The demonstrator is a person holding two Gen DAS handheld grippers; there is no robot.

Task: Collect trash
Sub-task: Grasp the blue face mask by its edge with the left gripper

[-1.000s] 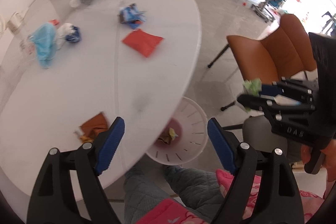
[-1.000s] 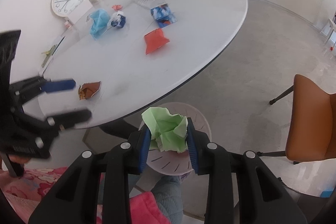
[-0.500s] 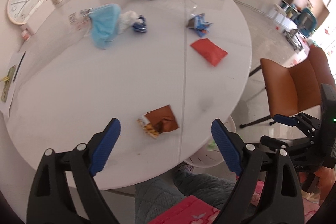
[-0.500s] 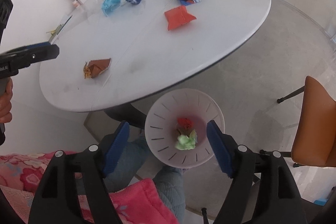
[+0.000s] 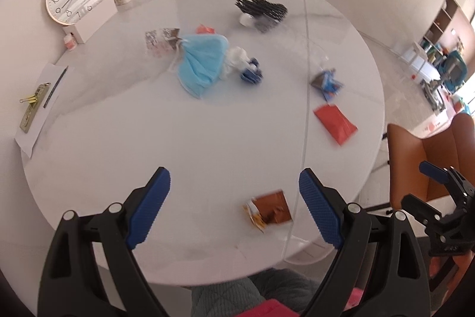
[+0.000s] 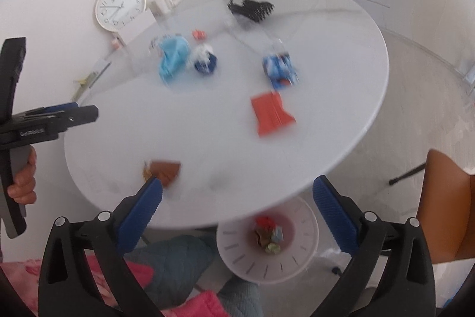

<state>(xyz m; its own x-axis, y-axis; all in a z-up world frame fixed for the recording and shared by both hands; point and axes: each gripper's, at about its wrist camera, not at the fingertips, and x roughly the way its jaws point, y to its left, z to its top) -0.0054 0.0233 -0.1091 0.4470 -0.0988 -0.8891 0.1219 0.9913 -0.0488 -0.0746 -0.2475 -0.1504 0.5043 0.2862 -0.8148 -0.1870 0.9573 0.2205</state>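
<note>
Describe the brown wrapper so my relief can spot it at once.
Start at the round white table and look along its near edge, just inside the left gripper's open fingers. The brown wrapper lies flat there alone, shiny copper-brown with a yellow end, well apart from the red packet.

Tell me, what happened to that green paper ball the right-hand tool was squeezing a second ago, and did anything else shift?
The right gripper let the green wad go: its jaws have just been opening and stand wide with nothing between them, and crumpled bits lie in the white bin under the table edge. Both grippers swung up from the bin toward the table. The left gripper is open above the brown wrapper. The table's trash has not moved.
</note>
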